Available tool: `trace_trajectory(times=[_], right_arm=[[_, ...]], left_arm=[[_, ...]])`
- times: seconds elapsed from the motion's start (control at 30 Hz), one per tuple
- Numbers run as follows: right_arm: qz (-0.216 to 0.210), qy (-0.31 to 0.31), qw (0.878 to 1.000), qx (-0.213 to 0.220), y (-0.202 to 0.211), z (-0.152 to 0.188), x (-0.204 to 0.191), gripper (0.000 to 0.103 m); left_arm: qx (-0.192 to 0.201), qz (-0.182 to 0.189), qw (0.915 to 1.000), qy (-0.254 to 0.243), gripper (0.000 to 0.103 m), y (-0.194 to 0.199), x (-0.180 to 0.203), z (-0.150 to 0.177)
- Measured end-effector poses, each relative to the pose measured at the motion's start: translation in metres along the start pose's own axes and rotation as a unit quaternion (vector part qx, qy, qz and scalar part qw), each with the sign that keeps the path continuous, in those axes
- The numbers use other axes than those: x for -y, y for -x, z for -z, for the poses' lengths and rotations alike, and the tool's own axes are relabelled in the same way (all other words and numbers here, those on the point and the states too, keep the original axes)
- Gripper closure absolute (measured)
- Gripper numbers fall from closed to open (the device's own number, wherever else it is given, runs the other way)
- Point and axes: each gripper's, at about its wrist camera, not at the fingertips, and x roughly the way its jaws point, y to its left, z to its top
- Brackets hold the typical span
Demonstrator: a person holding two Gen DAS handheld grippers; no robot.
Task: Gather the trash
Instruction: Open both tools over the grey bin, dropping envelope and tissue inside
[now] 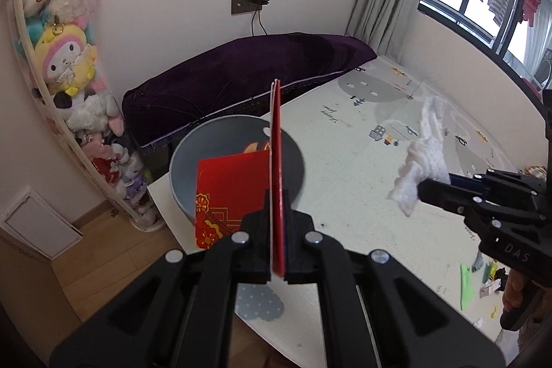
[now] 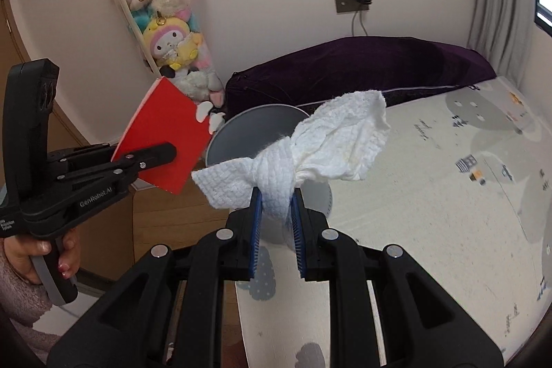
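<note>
- Left tongs (image 1: pixel 277 216) clamped on flat red envelope (image 1: pixel 276 168), edge-on, gold pattern
- Right tongs (image 2: pixel 276 199) pinching crumpled white tissue (image 2: pixel 310 147)
- Above grey bin (image 2: pixel 255 123)

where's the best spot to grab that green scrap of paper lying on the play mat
Judging by the left wrist view, take the flat green paper scrap at its upper pointed end, coming from above. It lies flat on the patterned play mat, so an edge must be pinched; other litter crowds its right side.

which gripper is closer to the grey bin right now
Left. The left gripper, clamping a red envelope, sits right before the grey bin; the right gripper, holding tissue, is farther.
</note>
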Motion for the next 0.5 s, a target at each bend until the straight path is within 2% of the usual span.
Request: trace_trajectory(times=[0.17,0.2,0.27,0.3,0.33,0.4,0.43,0.47,0.5], right_arm=[[-0.011,0.031,0.999,-0.038,-0.07,-0.042,-0.014,0.087],[-0.012,0.034,0.998,-0.047,-0.081,-0.048,-0.015,0.087],[-0.013,0.039,0.997,-0.063,-0.1,-0.053,-0.018,0.082],[-0.011,0.043,0.997,-0.068,-0.108,-0.054,-0.019,0.073],[-0.008,0.046,0.996,-0.071,-0.114,-0.056,-0.02,0.062],[0.001,0.051,0.996,-0.073,-0.121,-0.059,-0.022,0.055],[0.003,0.052,0.996,-0.073,-0.124,-0.062,-0.022,0.055],[0.006,0.05,0.996,-0.072,-0.124,-0.063,-0.021,0.055],[0.008,0.047,0.996,-0.071,-0.123,-0.064,-0.02,0.054]], left_arm=[[-0.011,-0.001,0.9999,0.005,0.098,-0.043,-0.042,-0.024],[-0.013,-0.001,0.9999,0.01,0.095,-0.05,-0.049,-0.026],[-0.022,0.007,0.9996,0.017,0.094,-0.062,-0.061,-0.028],[-0.027,0.009,0.9994,0.021,0.094,-0.068,-0.068,-0.03],[-0.03,0.009,0.9992,0.025,0.089,-0.072,-0.073,-0.031],[-0.031,0.011,0.9989,0.033,0.064,-0.076,-0.081,-0.032],[-0.026,0.01,0.9989,0.037,0.045,-0.075,-0.084,-0.032],[-0.019,0.009,0.999,0.04,0.035,-0.071,-0.084,-0.032],[-0.015,0.01,0.999,0.041,0.034,-0.07,-0.086,-0.033]])
